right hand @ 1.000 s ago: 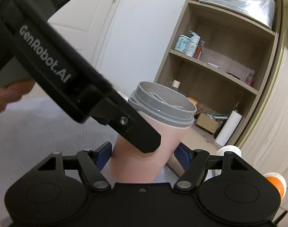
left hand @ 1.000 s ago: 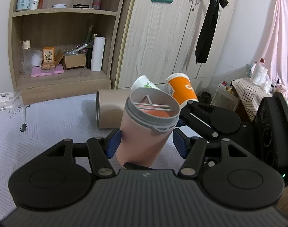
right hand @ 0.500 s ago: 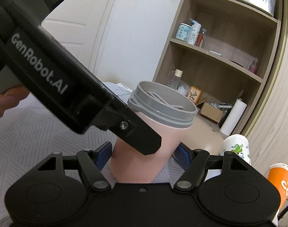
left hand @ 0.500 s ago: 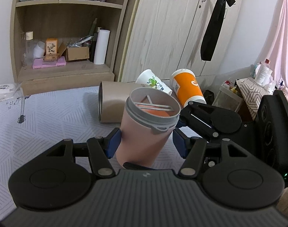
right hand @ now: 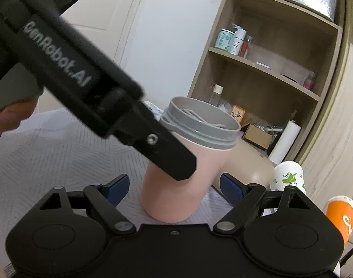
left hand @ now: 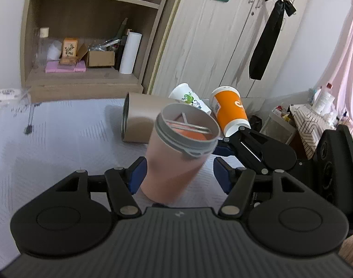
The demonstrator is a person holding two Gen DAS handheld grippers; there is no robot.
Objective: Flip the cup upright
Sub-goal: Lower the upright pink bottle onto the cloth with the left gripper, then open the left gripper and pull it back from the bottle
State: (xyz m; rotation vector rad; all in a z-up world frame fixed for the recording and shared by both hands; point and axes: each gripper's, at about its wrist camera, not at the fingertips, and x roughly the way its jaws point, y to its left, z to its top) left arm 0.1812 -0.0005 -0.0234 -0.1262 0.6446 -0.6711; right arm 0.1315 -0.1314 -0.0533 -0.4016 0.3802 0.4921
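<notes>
Standing mouth-up at frame centre on the patterned sheet [left hand: 60,139], the pink cup [left hand: 176,162] sits between both claws. Left gripper [left hand: 178,175] and right gripper [right hand: 174,188] are spread, pads clear of its wall, apparently guarding against tipping.

Close opposing wrist views, shared cup [left hand: 176,159]

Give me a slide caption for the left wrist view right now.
Pink cup stands mouth-up between the open left gripper, with three cups still lying on their sides behind it.
</notes>
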